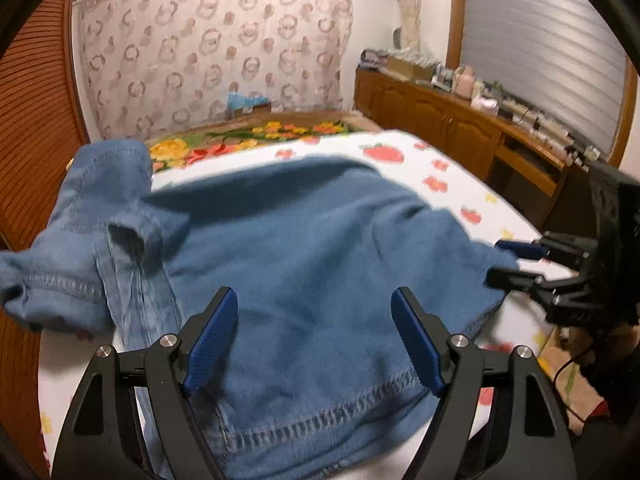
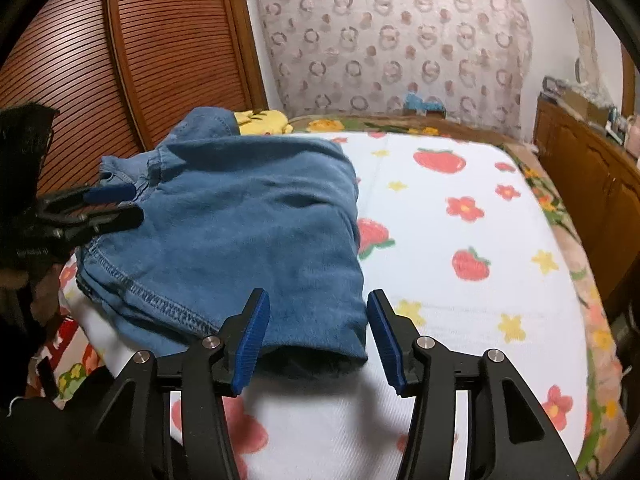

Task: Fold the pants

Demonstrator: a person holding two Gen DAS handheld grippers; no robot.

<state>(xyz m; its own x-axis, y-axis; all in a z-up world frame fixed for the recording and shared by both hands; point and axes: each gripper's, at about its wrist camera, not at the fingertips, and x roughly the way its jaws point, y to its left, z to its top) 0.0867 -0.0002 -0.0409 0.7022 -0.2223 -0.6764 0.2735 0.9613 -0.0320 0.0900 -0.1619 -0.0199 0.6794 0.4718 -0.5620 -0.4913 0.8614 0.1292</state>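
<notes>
Blue denim pants (image 1: 304, 240) lie folded into a thick stack on the bed's white strawberry blanket (image 2: 460, 240), hem stitching toward me. My left gripper (image 1: 314, 296) hovers over the near hem, jaws wide apart, pads clear of the cloth. A loose waistband part (image 1: 104, 200) is bunched up at the left. In the right wrist view my right gripper (image 2: 318, 296) stands open around the stack's near right corner (image 2: 320, 332), with the cloth low between the pads (image 2: 252, 332). Each gripper shows in the other's view: the right gripper (image 1: 504, 264) at the pants' right edge, the left gripper (image 2: 124, 204) at their left edge.
A flowered bedspread (image 1: 256, 136) lies beyond the white blanket. A wooden cabinet (image 1: 452, 120) with clutter on top runs along the right wall. A slatted wooden door (image 2: 120, 60) stands close on the left. A yellow cloth (image 2: 264, 120) lies behind the pants.
</notes>
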